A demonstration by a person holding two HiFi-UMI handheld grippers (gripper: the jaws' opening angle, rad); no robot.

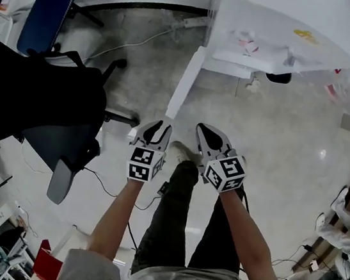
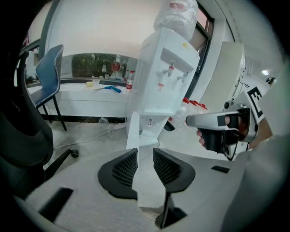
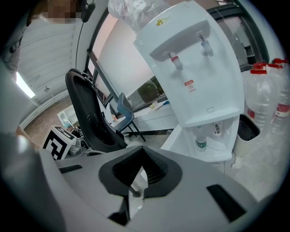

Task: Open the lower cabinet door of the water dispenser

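Observation:
The white water dispenser [image 1: 274, 33] stands ahead of me, and its lower cabinet door [image 1: 186, 79] is swung out towards me. In the right gripper view the dispenser [image 3: 195, 68] shows its open cabinet with a small bottle [image 3: 201, 142] inside. My left gripper [image 1: 159, 125] hovers just short of the door's free edge, and its jaws stand apart with nothing between them. In the left gripper view the gripper [image 2: 145, 152] faces the door [image 2: 134, 131] edge-on. My right gripper [image 1: 203, 129] hangs beside it, shut and empty, and its own view shows the gripper [image 3: 141, 156] closed.
A black office chair [image 1: 32, 97] stands close at my left, with a blue chair [image 1: 42, 7] behind it. A cable [image 1: 144, 38] runs over the floor by the dispenser. Large water bottles [image 3: 267, 99] and a dark bin [image 3: 248, 128] stand at its right.

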